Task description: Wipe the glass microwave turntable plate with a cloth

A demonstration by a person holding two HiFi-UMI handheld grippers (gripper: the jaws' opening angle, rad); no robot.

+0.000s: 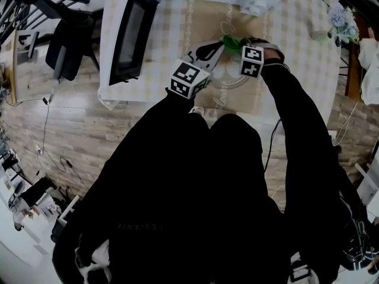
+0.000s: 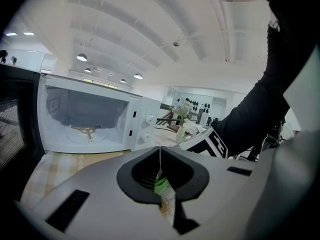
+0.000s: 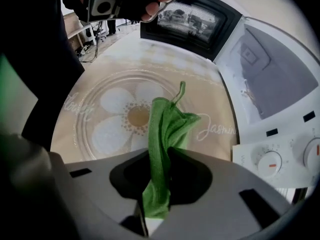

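Observation:
The glass turntable plate (image 3: 107, 109) lies flat on the beige flower-print tablecloth in front of the microwave. In the head view only part of the plate's rim (image 1: 234, 83) shows, under the grippers. My right gripper (image 3: 159, 169) is shut on a green cloth (image 3: 167, 124), which hangs forward over the plate's right part. The head view shows this right gripper (image 1: 237, 42) and the cloth (image 1: 232, 40) above the plate. My left gripper (image 2: 160, 159) has its jaws shut with nothing seen between them. It hovers beside the right one, the left gripper (image 1: 208, 49) sitting over the plate's near-left side.
The white microwave (image 3: 270, 69) stands at the table's back with its door (image 1: 131, 34) swung open to the left and its cavity (image 2: 90, 119) bare of the plate. A vase of flowers (image 1: 339, 19) sits at the table's right. A black chair (image 1: 68, 40) stands left.

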